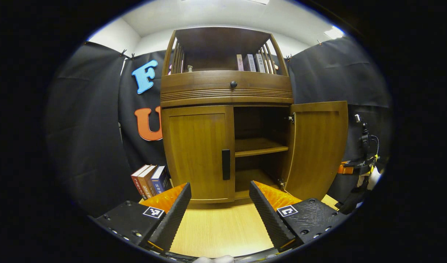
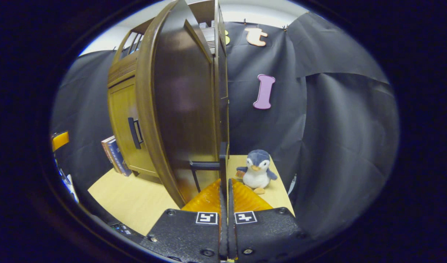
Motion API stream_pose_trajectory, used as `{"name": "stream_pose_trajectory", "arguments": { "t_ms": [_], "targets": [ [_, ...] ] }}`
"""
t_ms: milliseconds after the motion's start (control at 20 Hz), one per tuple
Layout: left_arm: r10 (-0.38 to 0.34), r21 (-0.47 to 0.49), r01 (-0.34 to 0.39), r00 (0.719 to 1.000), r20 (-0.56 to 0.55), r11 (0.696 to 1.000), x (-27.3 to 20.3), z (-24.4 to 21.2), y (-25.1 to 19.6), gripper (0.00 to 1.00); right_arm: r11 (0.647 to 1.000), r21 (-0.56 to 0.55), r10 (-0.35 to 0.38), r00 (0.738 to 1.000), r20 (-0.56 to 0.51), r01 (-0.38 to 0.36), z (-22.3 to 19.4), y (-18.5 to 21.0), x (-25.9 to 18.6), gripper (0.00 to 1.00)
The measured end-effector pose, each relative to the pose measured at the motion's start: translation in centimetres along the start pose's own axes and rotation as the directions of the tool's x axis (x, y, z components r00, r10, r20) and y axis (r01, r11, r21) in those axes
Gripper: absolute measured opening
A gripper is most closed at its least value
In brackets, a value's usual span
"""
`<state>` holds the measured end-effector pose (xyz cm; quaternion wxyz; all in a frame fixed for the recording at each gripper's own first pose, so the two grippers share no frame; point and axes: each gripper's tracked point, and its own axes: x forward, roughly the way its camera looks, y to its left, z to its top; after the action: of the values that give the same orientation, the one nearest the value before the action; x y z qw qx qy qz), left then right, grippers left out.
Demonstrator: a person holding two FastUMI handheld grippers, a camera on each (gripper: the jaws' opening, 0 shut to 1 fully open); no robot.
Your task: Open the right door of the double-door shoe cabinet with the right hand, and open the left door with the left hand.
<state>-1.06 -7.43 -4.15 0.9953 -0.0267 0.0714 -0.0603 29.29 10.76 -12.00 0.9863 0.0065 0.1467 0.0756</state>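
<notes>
Right door point(image 1: 318, 146) swung wide, right gripper point(image 2: 225, 193) pinched narrow on its handle point(image 2: 222, 160); left gripper point(image 1: 220, 204) wide, empty, facing the closed left door point(image 1: 198, 153), handle point(image 1: 226, 164) just above and between its fingers: next, advance and grip it.

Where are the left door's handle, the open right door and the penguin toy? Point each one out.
left door handle point(image 1: 226, 164): left gripper view, middle of the black bar.
right door point(image 1: 317, 148): left gripper view, centre of its swung-out panel.
penguin toy point(image 2: 257, 171): right gripper view, its white belly.
</notes>
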Motion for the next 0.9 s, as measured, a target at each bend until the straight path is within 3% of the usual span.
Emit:
{"name": "stream_pose_trajectory", "arguments": {
  "t_ms": [50, 250, 400, 500, 650, 750, 900],
  "targets": [
    [-0.002, -0.004, 0.002, 1.0, 0.0, 1.0, 0.0, 0.0, -0.1, 0.96, 1.0, -0.004, 0.014, 1.0, 0.0, -0.014, 0.0, 0.1, 0.0, 0.0],
    [-0.005, 0.009, 0.004, 1.0, 0.01, 1.0, -0.3, 0.5, -0.3, 0.96, 0.999, -0.026, 0.047, 0.999, -0.002, -0.047, 0.1, 0.1, -0.3, 0.04],
    [-0.004, 0.012, 0.004, 1.0, 0.01, 1.0, -0.5, 0.5, -0.3, 1.0, 0.997, -0.067, 0.049, 0.999, 0.017, -0.047, 0.2, -0.5, -0.3, 0.11],
    [0.002, 0.011, -0.002, 1.0, 0.009, 1.0, -0.8, 0.4, 0.1, 0.96, 0.996, -0.082, 0.036, 0.998, 0.059, -0.031, 1.2, -1.1, -0.5, 0.15],
    [0.013, 0.014, -0.013, 1.0, 0.009, 1.0, -1.0, 0.2, 0.7, 0.96, 0.996, -0.093, -0.002, 0.997, 0.072, 0.008, 1.5, -1.6, -1.3, 0.65],
    [0.024, 0.017, -0.024, 1.0, 0.014, 1.0, -1.0, 0.3, 1.3, 0.96, 0.993, -0.107, -0.041, 0.995, 0.088, 0.05, 1.9, -2.1, -2.2, 0.74],
    [0.038, 0.018, -0.038, 0.999, 0.025, 0.999, -0.9, 0.7, 2.3, 0.96, 0.981, -0.172, -0.071, 0.991, 0.11, 0.089, 2.7, -2.3, -3.3, 1.0]
  ]
}}
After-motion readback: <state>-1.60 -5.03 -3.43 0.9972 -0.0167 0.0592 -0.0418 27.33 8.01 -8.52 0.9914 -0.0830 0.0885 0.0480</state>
